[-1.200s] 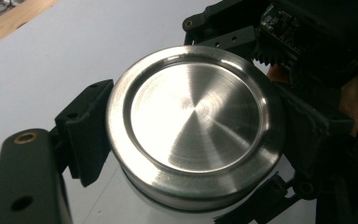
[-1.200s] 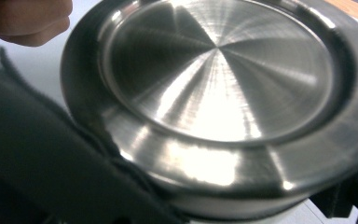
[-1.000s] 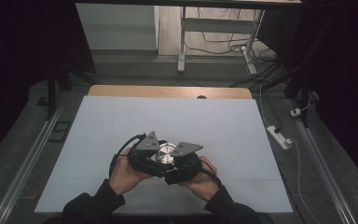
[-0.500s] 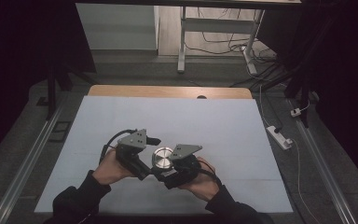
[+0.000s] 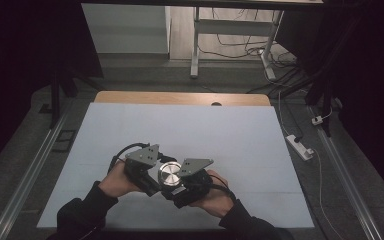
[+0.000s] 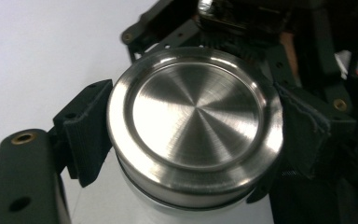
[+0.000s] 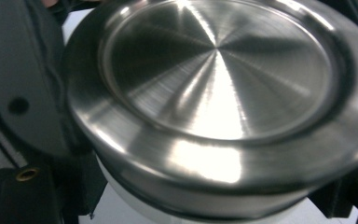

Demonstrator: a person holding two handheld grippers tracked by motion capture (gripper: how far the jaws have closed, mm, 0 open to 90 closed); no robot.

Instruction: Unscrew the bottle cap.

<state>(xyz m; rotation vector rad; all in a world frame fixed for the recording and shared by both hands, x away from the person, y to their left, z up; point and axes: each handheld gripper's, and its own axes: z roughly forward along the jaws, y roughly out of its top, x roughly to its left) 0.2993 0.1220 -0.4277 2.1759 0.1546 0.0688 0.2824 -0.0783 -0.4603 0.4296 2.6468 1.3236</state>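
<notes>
While both grippers clamp steel lid (image 5: 170,173) | white table (image 5: 230,135) around

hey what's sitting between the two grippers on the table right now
A round steel lid on a white container, seen in the high view. The left gripper has just been closing onto its rim; the right gripper grips it too.

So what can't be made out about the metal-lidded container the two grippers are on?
- High view: the container's body under the steel lid is hidden by the left gripper and right gripper.
- Left gripper view: the white body is cut off by the bottom edge.
- Right gripper view: the lid is blurred and runs past the frame.
- Contents: hidden by the lid.
</notes>
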